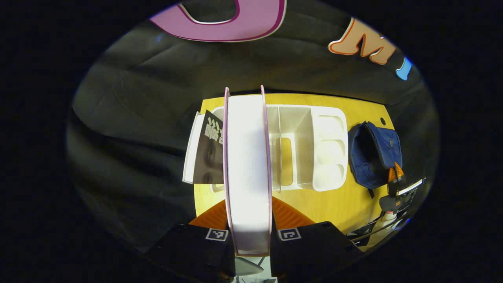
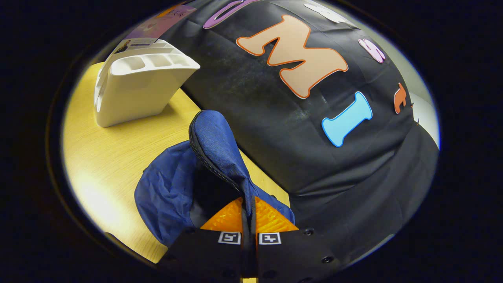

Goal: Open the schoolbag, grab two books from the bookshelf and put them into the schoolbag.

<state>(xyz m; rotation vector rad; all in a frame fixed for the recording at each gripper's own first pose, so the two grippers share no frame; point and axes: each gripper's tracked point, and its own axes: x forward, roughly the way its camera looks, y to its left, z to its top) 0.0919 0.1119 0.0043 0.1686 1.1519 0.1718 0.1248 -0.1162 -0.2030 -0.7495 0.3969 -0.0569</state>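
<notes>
My left gripper (image 1: pixel 250 214) is shut on a thick pink-covered book (image 1: pixel 247 165), held edge-on with its white pages facing me, above the white bookshelf (image 1: pixel 314 149). A second book (image 1: pixel 208 151) with a dark cover leans at the shelf's left end. The blue schoolbag (image 1: pixel 373 155) stands open on the yellow table, right of the shelf. My right gripper (image 2: pixel 248 214) is shut on the schoolbag's flap (image 2: pixel 220 149), pinching the zipped rim and holding the bag's mouth open. The right gripper (image 1: pixel 395 177) also shows at the bag in the left gripper view.
The yellow wooden table (image 2: pixel 118 157) carries the white bookshelf (image 2: pixel 137 86) at its back left, with several cup-like compartments on top. Black cloth walls close in behind and to the right. A bare stretch of table lies between shelf and bag.
</notes>
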